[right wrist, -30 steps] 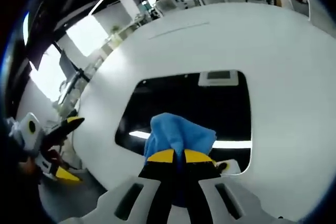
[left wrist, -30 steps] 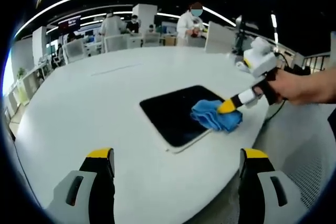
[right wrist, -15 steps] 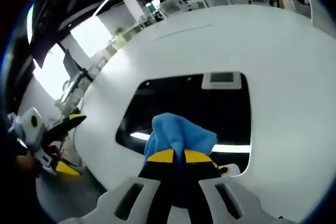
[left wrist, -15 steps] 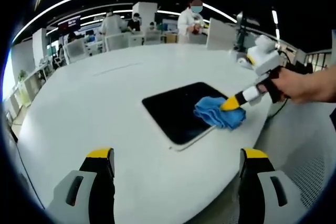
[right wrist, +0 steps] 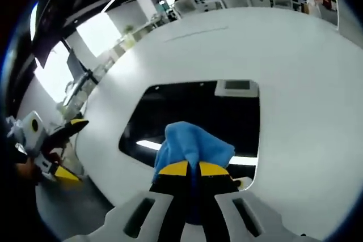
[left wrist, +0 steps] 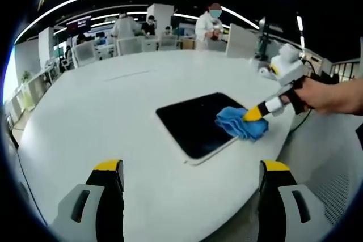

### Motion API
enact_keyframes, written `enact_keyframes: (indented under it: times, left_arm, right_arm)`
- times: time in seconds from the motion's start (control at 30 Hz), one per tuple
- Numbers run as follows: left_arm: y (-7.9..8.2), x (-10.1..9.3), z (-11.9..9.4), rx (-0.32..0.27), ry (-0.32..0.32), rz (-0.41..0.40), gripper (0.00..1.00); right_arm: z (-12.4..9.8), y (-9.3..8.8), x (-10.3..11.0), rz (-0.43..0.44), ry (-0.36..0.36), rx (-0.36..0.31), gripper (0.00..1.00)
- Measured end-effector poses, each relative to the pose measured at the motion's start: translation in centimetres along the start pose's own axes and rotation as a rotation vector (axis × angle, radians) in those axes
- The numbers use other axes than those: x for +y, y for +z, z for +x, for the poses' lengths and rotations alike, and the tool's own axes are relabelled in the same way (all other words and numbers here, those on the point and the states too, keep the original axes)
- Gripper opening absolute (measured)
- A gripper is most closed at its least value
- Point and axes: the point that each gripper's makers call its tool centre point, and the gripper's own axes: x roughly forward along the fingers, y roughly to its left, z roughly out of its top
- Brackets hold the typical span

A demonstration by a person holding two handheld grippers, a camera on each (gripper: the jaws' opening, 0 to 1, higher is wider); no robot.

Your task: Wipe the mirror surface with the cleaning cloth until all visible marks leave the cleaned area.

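Large round white table (left wrist: 102,117). Flat dark rectangular mirror with rounded corners (left wrist: 195,123) lies on it near the edge. Crumpled blue cleaning cloth (right wrist: 190,145) rests on the mirror's corner nearest the right gripper (right wrist: 193,169), whose jaws are pinched tight on the cloth. Left gripper (left wrist: 190,168) off the table edge, jaws wide, holding nothing.

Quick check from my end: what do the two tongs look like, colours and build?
Left tongs: two pale grey jaws with slotted sides, black pads and yellow tips. Right tongs: the same grey, black and yellow; seen from the left gripper view, a black-and-white banded neck, a white body, a dark handle in a bare hand.
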Motion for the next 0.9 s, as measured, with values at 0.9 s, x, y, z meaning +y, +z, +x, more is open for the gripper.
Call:
enact_keyframes:
  times: [0.9]
  left_arm:
    - [0.0, 0.0, 0.0, 0.001, 0.001, -0.001, 1.0]
  right_arm:
    - [-1.4, -0.4, -2.8, 0.017, -0.043, 0.007, 0.0]
